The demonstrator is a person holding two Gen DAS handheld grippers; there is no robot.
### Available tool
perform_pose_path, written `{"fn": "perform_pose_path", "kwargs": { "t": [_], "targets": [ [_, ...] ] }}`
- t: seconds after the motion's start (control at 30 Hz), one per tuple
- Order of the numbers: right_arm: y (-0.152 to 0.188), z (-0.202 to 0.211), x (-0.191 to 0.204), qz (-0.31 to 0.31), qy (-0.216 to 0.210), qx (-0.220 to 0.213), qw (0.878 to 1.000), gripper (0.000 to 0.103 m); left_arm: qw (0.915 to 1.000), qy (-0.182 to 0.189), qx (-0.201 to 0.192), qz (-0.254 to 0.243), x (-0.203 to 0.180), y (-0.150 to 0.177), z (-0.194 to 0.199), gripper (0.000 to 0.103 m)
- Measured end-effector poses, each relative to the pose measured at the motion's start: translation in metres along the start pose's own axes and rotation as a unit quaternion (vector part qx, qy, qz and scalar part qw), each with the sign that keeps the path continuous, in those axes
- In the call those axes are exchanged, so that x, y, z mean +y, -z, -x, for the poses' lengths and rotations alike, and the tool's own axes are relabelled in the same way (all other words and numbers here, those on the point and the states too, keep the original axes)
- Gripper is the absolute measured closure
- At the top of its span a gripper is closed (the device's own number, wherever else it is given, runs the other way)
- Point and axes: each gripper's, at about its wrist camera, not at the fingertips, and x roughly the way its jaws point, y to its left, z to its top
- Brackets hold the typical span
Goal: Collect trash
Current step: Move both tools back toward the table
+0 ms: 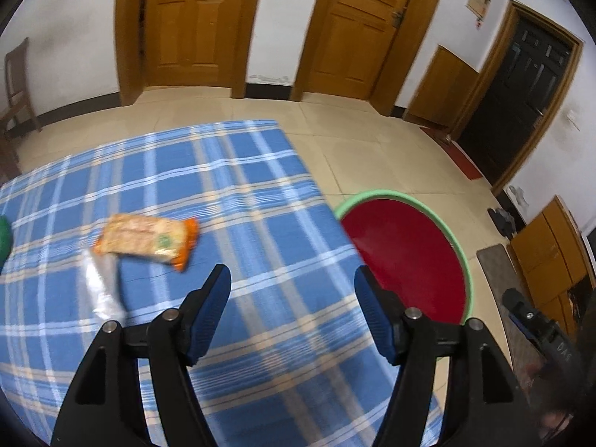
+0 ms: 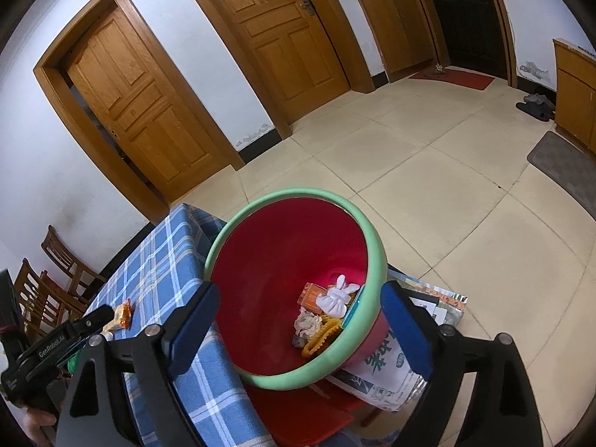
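Observation:
My left gripper [image 1: 292,273] is open and holds nothing; it hangs over the blue plaid tablecloth [image 1: 223,193]. An orange snack wrapper [image 1: 147,240] lies on the cloth ahead of it to the left, with a clear crinkled wrapper [image 1: 100,287] just below. My right gripper [image 2: 301,289] stands open above the red bin with a green rim [image 2: 376,253], nothing between its fingers. Inside the bin lie a white tissue bundle [image 2: 337,298], an orange box [image 2: 311,296], crumpled paper [image 2: 307,324] and a yellow scrap [image 2: 320,339]. The bin [image 1: 372,193] stands beside the table's right edge.
A green object [image 1: 3,234] shows at the cloth's left edge. The bin rests on a red cushion [image 2: 298,409] next to printed paper bags [image 2: 380,368]. Wooden chairs [image 2: 56,260] stand beyond the table. Tiled floor, wooden doors, mats and slippers [image 2: 536,108] lie farther off.

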Motion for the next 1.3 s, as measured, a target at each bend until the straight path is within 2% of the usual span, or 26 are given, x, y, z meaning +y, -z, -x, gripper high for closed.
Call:
{"fn": "perform_pose_path", "kwargs": {
  "t": [0.27, 0.6, 1.07, 1.3],
  "targets": [
    [0.002, -0.003, 0.004, -0.001, -0.004, 0.004, 1.0, 0.009, 0.9987, -0.04, -0.003, 0.031, 0.042, 0.005, 0.011, 0.034],
    [0.004, -0.009, 0.007, 0.001, -0.003, 0.012, 1.0, 0.009, 0.9939, -0.108, 0.001, 0.023, 0.083, 0.012, 0.013, 0.035],
    [0.007, -0.012, 0.021, 0.019, 0.004, 0.022, 1.0, 0.009, 0.9918, -0.121, 0.025, 0.035, 0.112, 0.019, -0.011, 0.035],
    [0.007, -0.012, 0.031, 0.031, 0.007, 0.025, 0.999, 0.009, 0.9902, -0.124, 0.032, 0.055, 0.127, 0.018, -0.025, 0.045]
  ]
}}
